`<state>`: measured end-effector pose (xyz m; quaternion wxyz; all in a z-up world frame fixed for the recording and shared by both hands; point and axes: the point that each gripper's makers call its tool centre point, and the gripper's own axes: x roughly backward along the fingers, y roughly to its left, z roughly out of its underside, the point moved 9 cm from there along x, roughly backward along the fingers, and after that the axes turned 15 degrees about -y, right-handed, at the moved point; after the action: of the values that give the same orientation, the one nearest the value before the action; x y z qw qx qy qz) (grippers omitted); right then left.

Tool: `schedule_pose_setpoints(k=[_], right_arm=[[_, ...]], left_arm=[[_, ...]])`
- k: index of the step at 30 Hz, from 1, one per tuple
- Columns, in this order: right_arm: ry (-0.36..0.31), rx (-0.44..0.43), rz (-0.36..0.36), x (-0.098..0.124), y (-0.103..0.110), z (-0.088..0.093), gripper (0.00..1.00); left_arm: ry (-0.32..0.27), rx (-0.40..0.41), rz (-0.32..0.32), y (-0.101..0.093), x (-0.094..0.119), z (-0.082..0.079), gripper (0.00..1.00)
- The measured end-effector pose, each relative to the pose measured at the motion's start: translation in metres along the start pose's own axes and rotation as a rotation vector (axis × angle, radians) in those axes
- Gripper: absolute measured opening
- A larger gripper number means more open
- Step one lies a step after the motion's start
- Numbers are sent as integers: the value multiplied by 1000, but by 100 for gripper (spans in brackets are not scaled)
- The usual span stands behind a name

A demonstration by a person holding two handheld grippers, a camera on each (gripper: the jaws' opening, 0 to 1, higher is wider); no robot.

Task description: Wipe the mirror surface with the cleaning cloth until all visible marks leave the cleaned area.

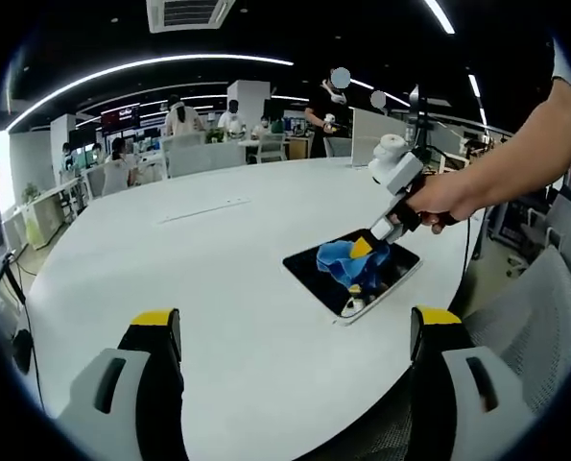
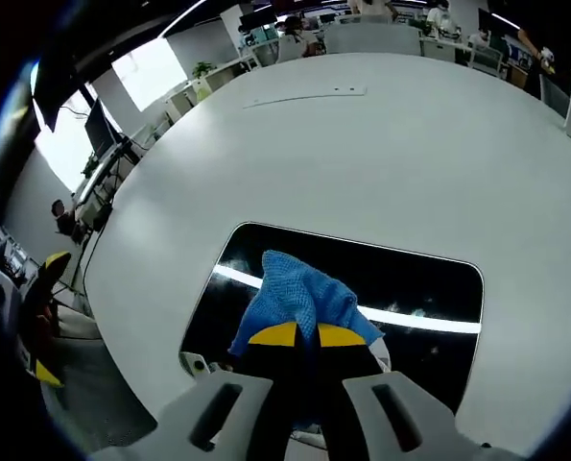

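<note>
While the mirror [image 2: 419, 288] lies flat near the white counter [image 1: 218, 279] edge, the blue cleaning cloth [image 2: 299, 298] rests on its dark glass. The right gripper [image 2: 297, 335], angled down in a hand [image 1: 448, 197], has its jaws clamped on the cloth; the left gripper [image 1: 295, 331] hangs apart, jaws wide.

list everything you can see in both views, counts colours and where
mirror: 1, dark glass with pale edge, flat on the table near its edge
cleaning cloth: 1, blue, bunched on the mirror
table: 1, white, large and rounded
office chair: 1, grey mesh, at the table edge
other people: several, at desks in the background
ceiling lights: long white strips overhead
person's hand: 1, holding the right gripper
right gripper: 1, grey with yellow tips, shut on the cleaning cloth over the mirror
left gripper: 1, grey and black with yellow tips, open, above bare table
</note>
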<state>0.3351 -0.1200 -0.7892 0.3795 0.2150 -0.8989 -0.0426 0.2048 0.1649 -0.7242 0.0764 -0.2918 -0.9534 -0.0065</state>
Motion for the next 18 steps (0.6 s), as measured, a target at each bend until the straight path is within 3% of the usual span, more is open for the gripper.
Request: schedule_pose_setpoints(k=[3, 6, 18], right_arm=[[-6, -12, 9, 6, -11, 2, 0], [-4, -15, 20, 11, -20, 4, 0], [-2, -28, 63, 29, -53, 9, 0]], left_arm=[[-17, 7, 34, -4, -1, -1, 90], [-7, 13, 37, -4, -2, 1, 98], [30, 31, 26, 0, -3, 6, 99]])
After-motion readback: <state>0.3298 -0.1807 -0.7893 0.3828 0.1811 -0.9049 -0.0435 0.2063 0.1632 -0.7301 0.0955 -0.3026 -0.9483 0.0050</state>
